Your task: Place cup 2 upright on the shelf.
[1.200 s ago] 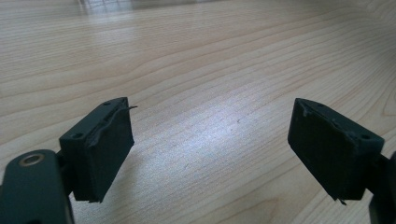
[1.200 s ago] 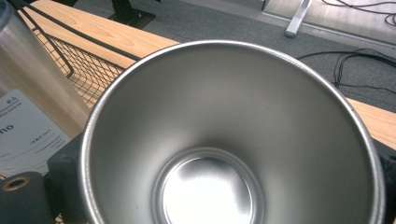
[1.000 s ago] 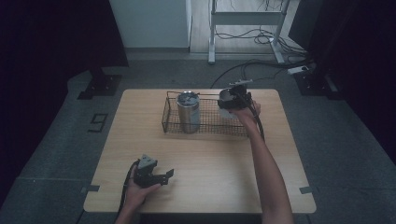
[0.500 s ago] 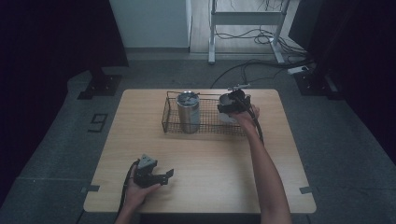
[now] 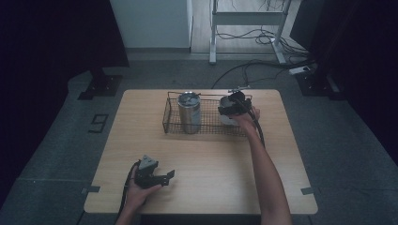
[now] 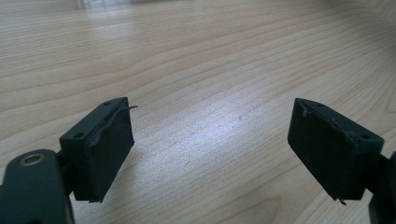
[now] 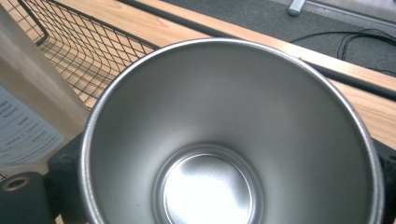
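We see a wooden table (image 5: 202,150) with a wire basket (image 5: 171,123) standing on its far half. Inside the basket, toward its left end, a tall metal can (image 5: 189,112) stands upright. At the right end a steel cup (image 7: 224,140) sits mouth up — from the right gripper view we look straight down into its shiny, empty bowl, with the basket's mesh beside it and a pale labelled surface (image 7: 28,116) at the left edge that we cannot identify.

The right gripper (image 5: 233,105) sits over that cup inside the basket, its black jaws on either side of the cup's wall and closed on it.

The left gripper (image 5: 152,172) rests on the near left part of the table, well apart from the basket — its jaws stand apart with bare wood between them, holding nothing.
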### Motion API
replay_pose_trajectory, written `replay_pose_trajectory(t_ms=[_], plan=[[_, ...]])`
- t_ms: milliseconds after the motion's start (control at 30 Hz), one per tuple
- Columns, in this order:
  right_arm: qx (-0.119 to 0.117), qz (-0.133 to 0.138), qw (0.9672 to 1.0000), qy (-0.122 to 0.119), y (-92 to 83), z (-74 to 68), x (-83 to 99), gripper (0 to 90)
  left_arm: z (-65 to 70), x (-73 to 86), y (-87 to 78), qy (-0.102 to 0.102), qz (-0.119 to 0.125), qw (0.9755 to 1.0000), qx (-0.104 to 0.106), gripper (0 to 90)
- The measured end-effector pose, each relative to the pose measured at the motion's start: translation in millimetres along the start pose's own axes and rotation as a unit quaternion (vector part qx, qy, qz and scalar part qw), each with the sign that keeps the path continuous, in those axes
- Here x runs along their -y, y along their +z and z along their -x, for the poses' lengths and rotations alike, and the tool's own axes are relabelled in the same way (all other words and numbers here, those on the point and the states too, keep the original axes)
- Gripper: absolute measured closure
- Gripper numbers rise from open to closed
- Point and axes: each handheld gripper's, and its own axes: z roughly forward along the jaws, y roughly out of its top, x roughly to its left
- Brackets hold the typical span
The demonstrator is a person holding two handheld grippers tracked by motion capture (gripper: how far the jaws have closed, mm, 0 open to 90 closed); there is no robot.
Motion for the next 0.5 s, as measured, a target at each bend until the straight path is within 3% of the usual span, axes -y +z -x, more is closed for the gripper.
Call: replay_pose_trajectory(t_ms=[500], plan=[[0.006, -0.025, 0.9996, -0.006, 8.6, -0.6, 3.7, 6.5, -0.6, 0.4, 0.6, 0.001, -0.003, 1.0, 0.002, 14.7]])
